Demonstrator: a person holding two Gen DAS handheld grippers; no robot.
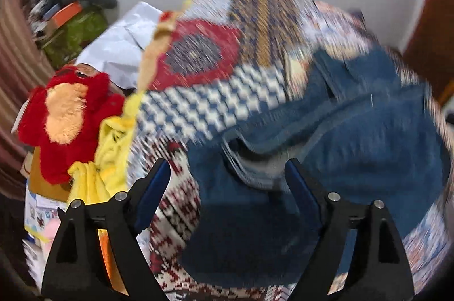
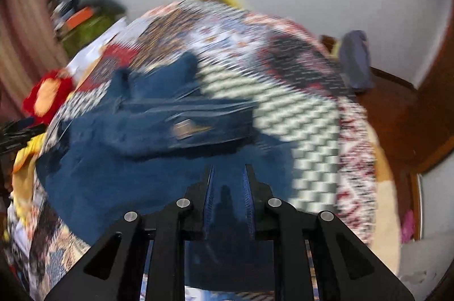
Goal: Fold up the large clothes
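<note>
Both grippers are matte black plastic with angular, triangular cut-outs in their frames. The left gripper (image 1: 227, 173) has two silver round screw heads on each finger arm and blue pads (image 1: 154, 189) lining the inner faces. The right gripper (image 2: 228, 179) shows the same four silver screws and blue ribbed pads (image 2: 249, 197).

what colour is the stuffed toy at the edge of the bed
Red with a peach patch; the stuffed toy shows best in the left wrist view, beside the patterned bedspread.
</note>
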